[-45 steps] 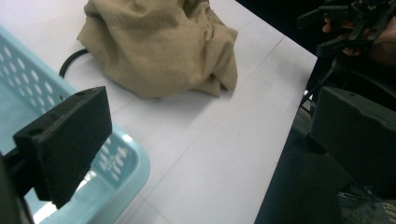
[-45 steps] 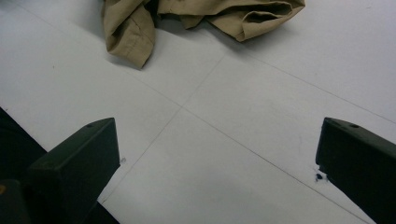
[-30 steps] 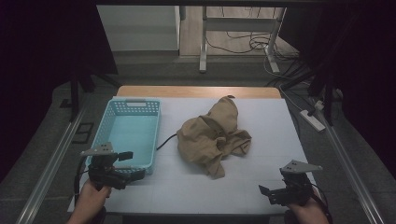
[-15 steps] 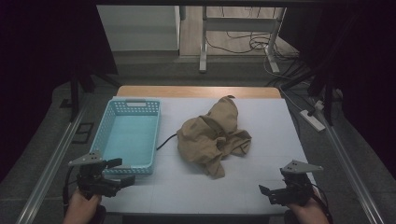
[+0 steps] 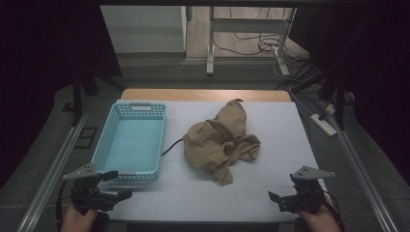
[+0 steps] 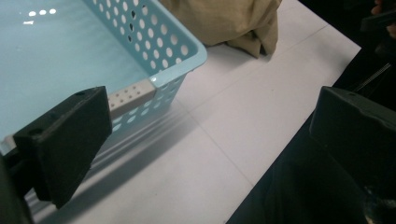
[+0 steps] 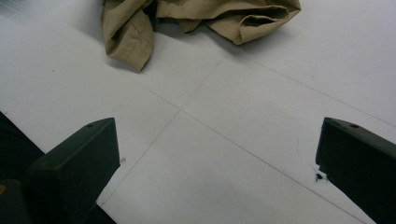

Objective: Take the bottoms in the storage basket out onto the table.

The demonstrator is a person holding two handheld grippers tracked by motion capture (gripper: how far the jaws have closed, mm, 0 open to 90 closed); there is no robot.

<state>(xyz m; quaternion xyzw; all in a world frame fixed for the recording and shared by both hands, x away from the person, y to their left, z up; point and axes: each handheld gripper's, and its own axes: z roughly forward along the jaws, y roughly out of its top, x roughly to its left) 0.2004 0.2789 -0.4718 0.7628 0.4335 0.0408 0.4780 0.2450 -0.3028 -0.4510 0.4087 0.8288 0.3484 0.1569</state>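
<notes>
A crumpled tan garment (image 5: 220, 141) lies mid-table, just right of the blue basket (image 5: 130, 140). Both the left gripper (image 5: 113, 189) and right gripper (image 5: 280, 199) wait at the near edge, jaws spread and empty, likely poised to reach for it.

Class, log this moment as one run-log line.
left gripper: open, near light blue perforated plastic basket | right gripper: open | crumpled tan cloth garment: untouched, mid-table

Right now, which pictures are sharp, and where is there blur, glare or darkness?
High view: dim, room around the table almost black; near edge of the basket smeared. Left gripper view: basket sharp, small glare spots on its floor, streaky blur below its rim. Right gripper view: evenly lit, cloth sharp with soft shadow.
</notes>
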